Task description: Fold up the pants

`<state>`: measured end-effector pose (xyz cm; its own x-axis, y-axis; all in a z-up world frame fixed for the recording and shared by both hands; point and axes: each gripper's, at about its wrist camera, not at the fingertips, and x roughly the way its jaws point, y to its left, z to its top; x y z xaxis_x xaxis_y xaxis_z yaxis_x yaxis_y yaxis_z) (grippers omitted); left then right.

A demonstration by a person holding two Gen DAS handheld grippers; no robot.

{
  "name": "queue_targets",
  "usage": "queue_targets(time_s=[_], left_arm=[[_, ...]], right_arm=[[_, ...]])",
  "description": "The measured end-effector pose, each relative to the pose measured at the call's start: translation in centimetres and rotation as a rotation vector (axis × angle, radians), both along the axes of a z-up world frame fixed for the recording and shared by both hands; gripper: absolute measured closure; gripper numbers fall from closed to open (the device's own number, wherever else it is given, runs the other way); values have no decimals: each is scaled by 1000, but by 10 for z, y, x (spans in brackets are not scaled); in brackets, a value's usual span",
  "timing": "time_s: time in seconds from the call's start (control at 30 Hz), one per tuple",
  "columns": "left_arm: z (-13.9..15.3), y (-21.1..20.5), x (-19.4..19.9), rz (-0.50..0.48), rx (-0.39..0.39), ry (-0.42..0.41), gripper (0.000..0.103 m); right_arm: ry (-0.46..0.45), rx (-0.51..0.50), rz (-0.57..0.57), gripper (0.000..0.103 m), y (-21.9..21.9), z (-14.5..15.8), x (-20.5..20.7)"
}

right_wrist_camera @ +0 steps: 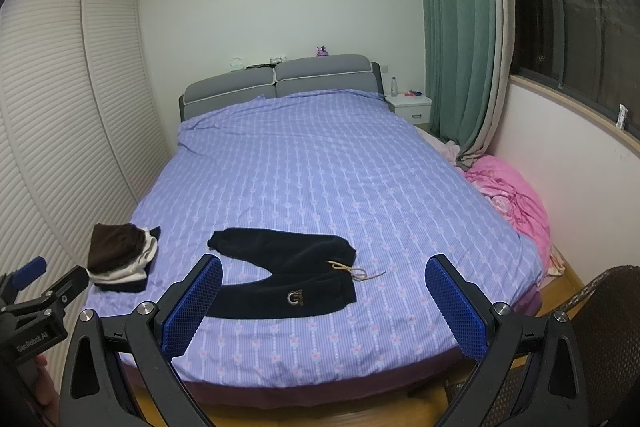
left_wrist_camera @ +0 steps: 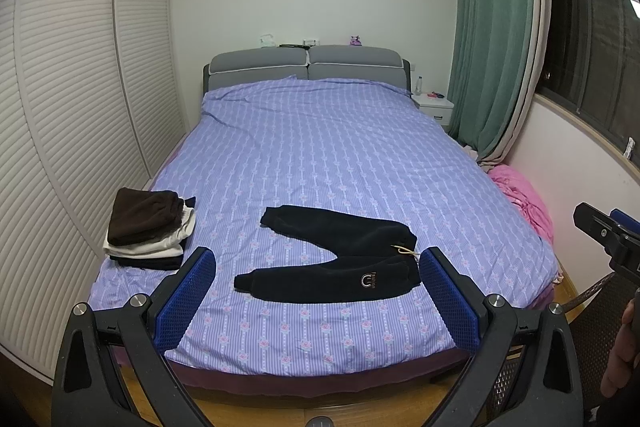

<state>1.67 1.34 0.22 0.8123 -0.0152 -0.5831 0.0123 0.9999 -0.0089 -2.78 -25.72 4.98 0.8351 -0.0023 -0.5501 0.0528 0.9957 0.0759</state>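
A wide bed (left_wrist_camera: 340,155) covered in a lilac striped sheet with small pink flowers fills the room ahead of both grippers, its grey padded headboard (left_wrist_camera: 306,65) at the far end. Louvred white wardrobe doors (left_wrist_camera: 72,99) run along the left of the grippers; green curtains (left_wrist_camera: 492,27) and a dark window (right_wrist_camera: 572,3) stand off to the right, with a heap of pink bedding (right_wrist_camera: 512,195) on the floor beside the bed. The dark navy pants (left_wrist_camera: 340,259) lie flat and unfolded on the near part of the sheet, legs spread in a V pointing left, waistband to the right with a tan drawstring (right_wrist_camera: 354,271) trailing onto the sheet. From the left gripper (left_wrist_camera: 318,291) they sit straight ahead, between its blue-padded fingers (left_wrist_camera: 188,299); from the right gripper (right_wrist_camera: 322,303) they lie ahead and to the left, the nearer leg passing behind its left finger (right_wrist_camera: 194,307). Both grippers hover above the foot of the bed, jaws spread wide and holding nothing. A small stack of folded clothes (left_wrist_camera: 150,227), a brown garment on top, rests on the sheet ahead and left of both grippers, well apart from the pants. A white nightstand (right_wrist_camera: 410,107) with a bottle (right_wrist_camera: 394,87) stands far ahead by the curtains.
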Motion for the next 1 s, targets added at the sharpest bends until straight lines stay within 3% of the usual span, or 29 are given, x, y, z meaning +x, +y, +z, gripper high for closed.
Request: queue_targets(time_s=[0.5,1.0], left_arm=[[1,-3,0,-1,4,-7,0],[1,-29,14,67,40,-29,0]], right_arm=[[-8,2,1,1,-3,-1,0],[-45,8,59,1,-28,-5,17]])
